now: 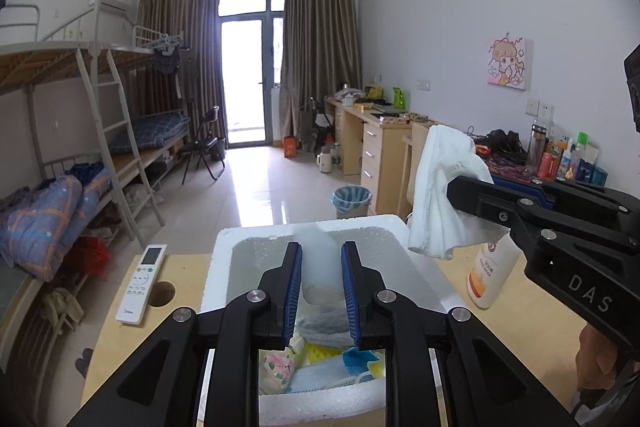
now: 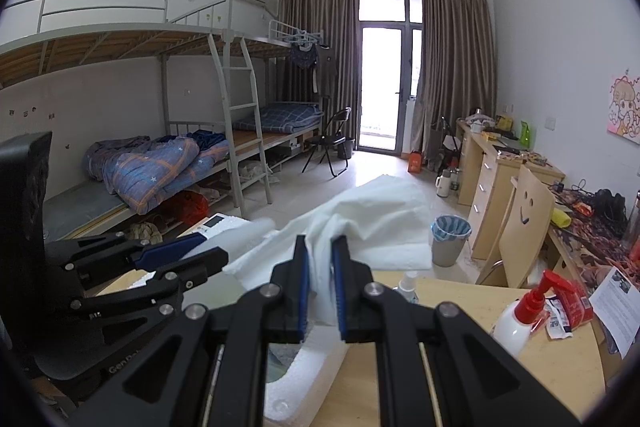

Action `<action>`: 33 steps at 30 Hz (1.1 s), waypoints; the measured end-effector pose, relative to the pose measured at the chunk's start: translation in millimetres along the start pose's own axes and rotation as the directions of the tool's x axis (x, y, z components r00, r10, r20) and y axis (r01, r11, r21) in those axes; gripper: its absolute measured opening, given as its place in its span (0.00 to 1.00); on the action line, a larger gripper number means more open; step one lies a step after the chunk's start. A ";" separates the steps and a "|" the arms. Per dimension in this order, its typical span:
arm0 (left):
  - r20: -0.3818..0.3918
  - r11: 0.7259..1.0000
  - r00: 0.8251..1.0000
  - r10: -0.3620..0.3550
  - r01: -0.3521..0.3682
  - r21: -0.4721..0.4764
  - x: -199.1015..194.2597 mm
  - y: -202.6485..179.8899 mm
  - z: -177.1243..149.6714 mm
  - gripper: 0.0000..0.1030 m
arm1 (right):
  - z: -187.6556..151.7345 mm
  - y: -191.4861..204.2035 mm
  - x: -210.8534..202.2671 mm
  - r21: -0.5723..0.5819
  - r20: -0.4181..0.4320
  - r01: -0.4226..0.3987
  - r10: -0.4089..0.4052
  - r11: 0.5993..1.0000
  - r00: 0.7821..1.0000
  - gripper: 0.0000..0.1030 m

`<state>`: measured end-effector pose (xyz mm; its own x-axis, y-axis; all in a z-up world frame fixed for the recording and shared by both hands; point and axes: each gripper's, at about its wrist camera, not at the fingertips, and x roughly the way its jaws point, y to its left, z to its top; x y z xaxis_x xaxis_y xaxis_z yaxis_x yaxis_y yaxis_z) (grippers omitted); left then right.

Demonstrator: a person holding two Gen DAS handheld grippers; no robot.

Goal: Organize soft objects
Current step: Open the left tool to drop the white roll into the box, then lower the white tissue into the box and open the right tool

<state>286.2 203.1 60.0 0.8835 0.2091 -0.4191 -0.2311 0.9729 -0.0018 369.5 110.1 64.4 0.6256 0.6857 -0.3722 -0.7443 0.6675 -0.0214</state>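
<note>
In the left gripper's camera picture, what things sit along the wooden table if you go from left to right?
White remote control → white foam box with the left gripper over it → white towel hanging from the right gripper → white bottle with an orange label.

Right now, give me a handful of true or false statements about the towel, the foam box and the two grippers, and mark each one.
1. The right gripper is shut on the white towel. True.
2. The towel already lies inside the foam box. False: it hangs in the air beside the box, held up.
3. The left gripper holds a blue cloth. False: nothing sits between its fingers, which hover over the box.
4. A remote control lies on the table left of the box. True.
5. The white bottle stands inside the box. False: it stands on the table, right of the box.
</note>
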 end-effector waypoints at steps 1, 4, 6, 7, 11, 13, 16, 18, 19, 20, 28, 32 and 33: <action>-0.004 1.000 1.000 0.000 0.000 0.003 0.7 -0.6 -0.3 0.22 | 0.2 0.0 0.0 0.001 0.000 0.000 0.000 1.000 1.000 0.14; -0.002 1.000 1.000 0.001 -0.001 0.008 1.0 -2.6 0.4 0.26 | 0.4 0.0 -0.1 -0.001 0.001 -0.001 0.001 1.000 1.000 0.14; -0.003 1.000 1.000 -0.001 0.001 0.012 0.9 -3.1 0.9 0.47 | 0.2 -0.6 -0.2 -0.001 0.002 -0.002 0.002 1.000 1.000 0.14; -0.001 1.000 1.000 -0.003 0.003 0.007 0.4 -2.2 1.0 0.67 | 0.8 -1.2 -0.1 0.002 0.003 0.000 0.000 1.000 1.000 0.14; 0.057 0.999 0.998 0.028 -0.027 -0.023 -6.4 2.9 1.6 0.86 | 1.2 -4.0 -1.5 0.009 0.010 0.006 -0.006 1.000 1.000 0.14; 0.073 0.999 0.997 0.030 -0.029 -0.024 -9.7 3.1 2.0 0.91 | 1.8 -4.2 -1.6 0.010 0.011 0.008 -0.008 1.000 1.000 0.14; 0.090 0.999 0.995 0.038 -0.036 -0.026 -14.5 2.6 2.9 0.92 | 2.1 -4.2 -1.7 0.006 0.011 0.005 -0.005 1.000 1.000 0.14; 0.105 0.998 0.993 0.058 -0.055 -0.032 -16.1 2.8 3.4 0.96 | 1.9 -4.5 -1.9 0.005 0.011 0.004 -0.004 1.000 1.000 0.14; 0.108 0.997 0.992 0.071 -0.067 -0.037 -16.4 3.5 3.1 0.99 | 2.0 -4.5 -1.8 0.003 0.010 0.003 -0.003 1.000 1.000 0.14; 0.110 0.996 0.991 0.080 -0.076 -0.041 -16.2 4.0 2.9 0.99 | 1.9 -5.0 -1.6 0.006 0.009 0.002 -0.002 1.000 1.000 0.14; 0.105 0.991 0.986 0.129 -0.125 -0.042 -18.9 9.7 -0.6 0.99 | 0.0 -3.6 -1.7 -0.002 0.007 -0.010 0.010 1.000 1.000 0.14; 0.110 0.988 0.982 0.152 -0.146 -0.059 -26.0 18.9 -4.1 0.99 | -1.6 0.7 1.8 -0.006 -0.004 -0.025 0.025 1.000 1.000 0.14; 0.115 0.986 0.980 0.161 -0.154 -0.064 -28.2 22.3 -4.7 0.99 | -2.5 2.9 2.5 -0.009 -0.007 -0.028 0.028 1.000 1.000 0.14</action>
<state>254.3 218.5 67.5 0.8757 0.3728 -0.3069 -0.3903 0.9207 0.0047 368.4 113.1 61.1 0.6030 0.7020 -0.3791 -0.7636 0.6454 -0.0196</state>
